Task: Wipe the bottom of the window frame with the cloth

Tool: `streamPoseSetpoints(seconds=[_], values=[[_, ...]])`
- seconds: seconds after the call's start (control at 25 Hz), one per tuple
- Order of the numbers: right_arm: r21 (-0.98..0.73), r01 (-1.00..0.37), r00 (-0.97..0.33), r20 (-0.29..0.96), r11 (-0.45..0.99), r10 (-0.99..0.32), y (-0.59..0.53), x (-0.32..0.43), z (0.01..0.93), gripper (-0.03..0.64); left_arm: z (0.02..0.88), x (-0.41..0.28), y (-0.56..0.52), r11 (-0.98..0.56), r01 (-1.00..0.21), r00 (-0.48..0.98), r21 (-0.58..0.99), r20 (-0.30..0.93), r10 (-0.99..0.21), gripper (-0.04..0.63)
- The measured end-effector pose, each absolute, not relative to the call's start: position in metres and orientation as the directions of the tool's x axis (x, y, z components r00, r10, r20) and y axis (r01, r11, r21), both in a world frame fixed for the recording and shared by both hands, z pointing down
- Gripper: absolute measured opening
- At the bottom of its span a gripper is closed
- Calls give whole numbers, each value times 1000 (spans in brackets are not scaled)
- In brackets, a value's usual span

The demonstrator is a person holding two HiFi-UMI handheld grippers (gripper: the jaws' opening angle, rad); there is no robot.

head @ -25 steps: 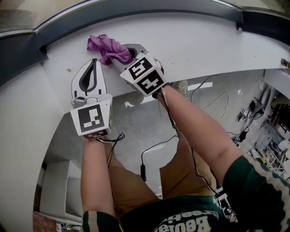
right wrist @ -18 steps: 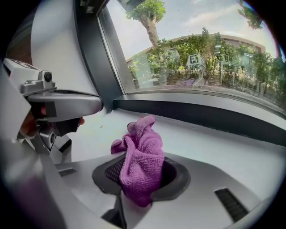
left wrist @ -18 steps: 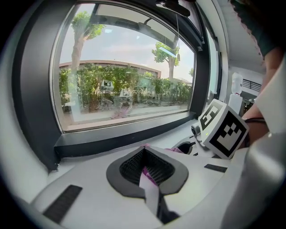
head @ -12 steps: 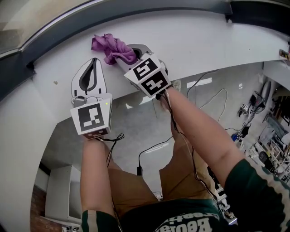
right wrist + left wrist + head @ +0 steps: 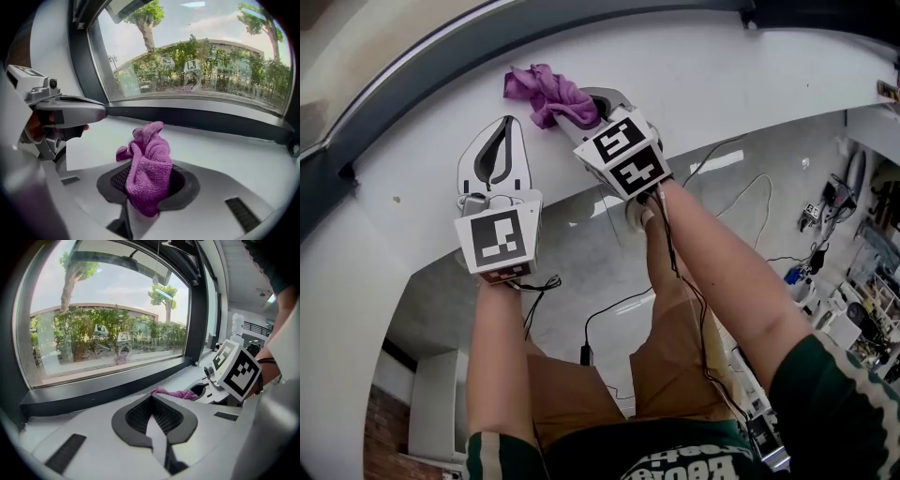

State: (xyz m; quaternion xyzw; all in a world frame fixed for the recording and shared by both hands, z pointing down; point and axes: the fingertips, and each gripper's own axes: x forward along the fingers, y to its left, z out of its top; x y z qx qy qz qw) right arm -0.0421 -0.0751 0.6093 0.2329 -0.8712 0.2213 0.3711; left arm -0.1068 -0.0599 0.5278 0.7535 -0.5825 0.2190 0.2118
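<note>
Risk 1: loss of grip. The right gripper (image 5: 586,105) is clamped on one fold only of the purple microfibre cloth (image 5: 147,168). The rest of the cloth stands free beyond the jaws. Drag along the frame could, in my judgement, pull that fold out.

Risk 2: poor wipe. The cloth is bunched into a lump, not spread flat. Little of its face would meet the surface, so streaks or missed lengths are likely.

Risk 3: hard contact. If the lump rolls aside under pressure, the gripper's jaw ends could scrape the frame or the sill.

Risk 4: collision. The left gripper (image 5: 152,399) has its jaws together with nothing between them. It lies just beside the right gripper over the sill. A sweep towards the left could strike it.

Location of the cloth: it is in the right gripper's jaws, over the white window sill (image 5: 722,75). It is near the dark grey bottom rail of the window frame (image 5: 197,119) but short of it. Whether it presses on the sill cannot be confirmed.

Condition of the cloth: looped, towel-like weave; soft, crumpled folds; even purple colour. No visible soiling.
</note>
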Motion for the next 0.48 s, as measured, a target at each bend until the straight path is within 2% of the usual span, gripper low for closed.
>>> streamPoseSetpoints(seconds=[0.2,0.48], values=[[-198,-598,-605,747,777,-275,-76,-42,604,127,522,-106,-64,-265,-962,254,65,562,-787,7],[-198,-637,-591,747,745,-306,-99,16,607,127,522,-49,-94,-318,-946,294,59,565,-771,6]])
